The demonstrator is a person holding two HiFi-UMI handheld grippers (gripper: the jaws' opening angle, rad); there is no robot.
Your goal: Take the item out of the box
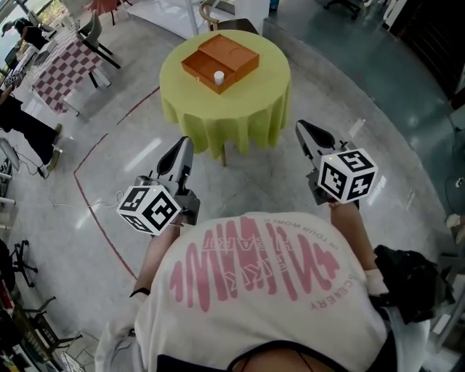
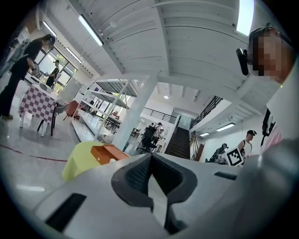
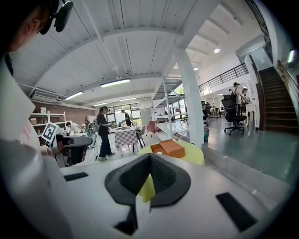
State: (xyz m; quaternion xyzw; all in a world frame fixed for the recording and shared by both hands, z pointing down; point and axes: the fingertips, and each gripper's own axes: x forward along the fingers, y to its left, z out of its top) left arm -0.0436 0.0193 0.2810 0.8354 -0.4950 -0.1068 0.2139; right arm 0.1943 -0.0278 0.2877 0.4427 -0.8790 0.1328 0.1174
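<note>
An orange box [image 1: 229, 55] lies opened on a round table draped in yellow-green cloth [image 1: 185, 109], some way ahead of me. A small white item [image 1: 219, 76] stands at the box's near edge. My left gripper [image 1: 186, 142] and right gripper [image 1: 300, 127] are held out level in front of my chest, both short of the table and touching nothing. Each has its jaws together with nothing between them. In the left gripper view the box [image 2: 105, 152] shows beyond the left gripper [image 2: 151, 157]. The right gripper view shows the box [image 3: 169, 148] past the right gripper [image 3: 149, 156].
A table with a checkered cloth [image 1: 64, 67] and chairs stands at the far left, with a person [image 1: 25, 127] near it. A red line [image 1: 94, 156] curves over the grey floor. A chair [image 1: 218, 13] sits behind the round table.
</note>
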